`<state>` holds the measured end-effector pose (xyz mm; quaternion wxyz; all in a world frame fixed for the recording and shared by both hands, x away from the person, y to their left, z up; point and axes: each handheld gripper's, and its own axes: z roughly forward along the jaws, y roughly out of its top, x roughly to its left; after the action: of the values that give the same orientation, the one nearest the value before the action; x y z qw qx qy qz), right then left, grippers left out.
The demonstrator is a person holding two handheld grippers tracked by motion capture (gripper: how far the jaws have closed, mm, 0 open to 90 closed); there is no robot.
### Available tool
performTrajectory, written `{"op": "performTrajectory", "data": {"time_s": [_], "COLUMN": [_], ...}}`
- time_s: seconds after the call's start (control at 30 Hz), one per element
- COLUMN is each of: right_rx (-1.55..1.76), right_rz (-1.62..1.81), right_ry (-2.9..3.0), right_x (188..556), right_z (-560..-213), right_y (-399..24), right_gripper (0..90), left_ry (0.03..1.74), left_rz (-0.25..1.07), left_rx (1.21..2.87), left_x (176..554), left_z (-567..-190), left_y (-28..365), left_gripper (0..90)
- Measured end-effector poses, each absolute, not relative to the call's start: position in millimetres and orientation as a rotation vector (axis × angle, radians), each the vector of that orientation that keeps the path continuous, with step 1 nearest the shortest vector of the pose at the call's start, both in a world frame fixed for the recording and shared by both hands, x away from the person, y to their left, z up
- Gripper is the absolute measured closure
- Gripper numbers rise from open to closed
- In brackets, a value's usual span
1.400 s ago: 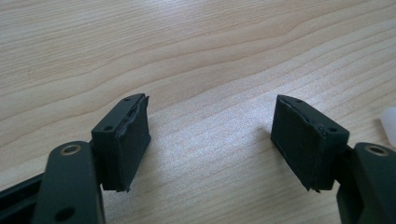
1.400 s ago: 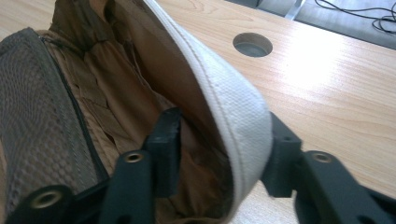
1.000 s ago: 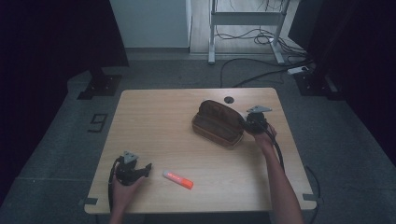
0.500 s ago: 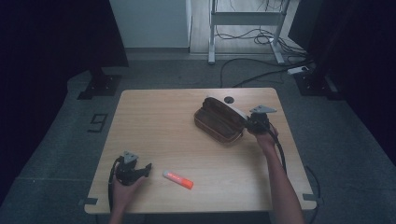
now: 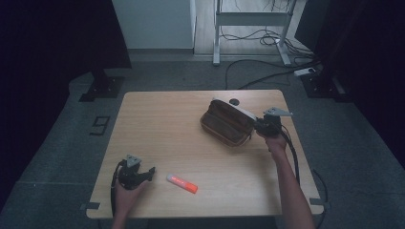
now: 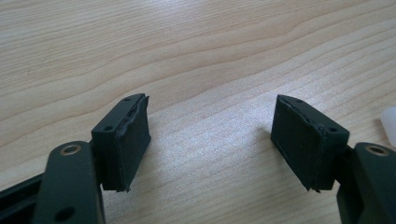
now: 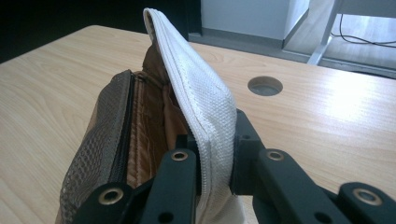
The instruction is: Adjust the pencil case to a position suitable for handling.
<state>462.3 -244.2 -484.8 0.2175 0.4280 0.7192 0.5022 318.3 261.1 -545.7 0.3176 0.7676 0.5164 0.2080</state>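
Two grippers, one pouch and one marker sit on the single wooden table. At the lower left of the high view, the left gripper rests on the tabletop in the person's left hand, pointing toward the right of the frame. In the left gripper view its jaws stand wide apart with nothing but bare wood between them; the pads touch no object.

Just to the right of it, low in the high view, lies the marker, white at one end and orange at the other, flat on the table and apart from the left gripper.

Farther right, in the upper right part of the tabletop, is the brown pouch, unzipped, with a white flap along its far edge. One round hole in the table shows just beyond it.

At the right end of the pouch, the right gripper is held in the right hand. In the right gripper view its jaws are pressed tight onto the white flap, pinching the fabric between them, with the flap raised and the brown lining showing beside it.
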Motion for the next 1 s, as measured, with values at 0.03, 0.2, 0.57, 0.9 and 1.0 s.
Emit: {"op": "performTrajectory", "data": {"time_s": [0.03, 0.2, 0.57, 0.9, 1.0], "right_rx": [1.182, 1.172, 1.140, 1.112, 1.111], "right_rz": [1.395, 1.427, 1.481, 1.529, 1.538], "right_ry": [1.989, 1.984, 1.985, 1.983, 1.982], "right_x": [461, 456, 445, 432, 429], "right_z": [-484, -478, -466, -460, -460], "right_y": [-244, -243, -237, -234, -233], "right_gripper": [80.5, 80.5, 80.5, 80.5, 80.5], "left_ry": [1.359, 1.360, 1.360, 1.360, 1.360], "left_rz": [0.548, 0.548, 0.548, 0.548, 0.548], "left_rx": [2.020, 2.018, 2.017, 2.018, 2.018], "left_x": [318, 318, 318, 318, 318], "left_z": [-546, -546, -546, -546, -546], "left_y": [261, 261, 261, 261, 261], "left_gripper": [27.5, 27.5, 27.6, 27.6, 27.6]}}
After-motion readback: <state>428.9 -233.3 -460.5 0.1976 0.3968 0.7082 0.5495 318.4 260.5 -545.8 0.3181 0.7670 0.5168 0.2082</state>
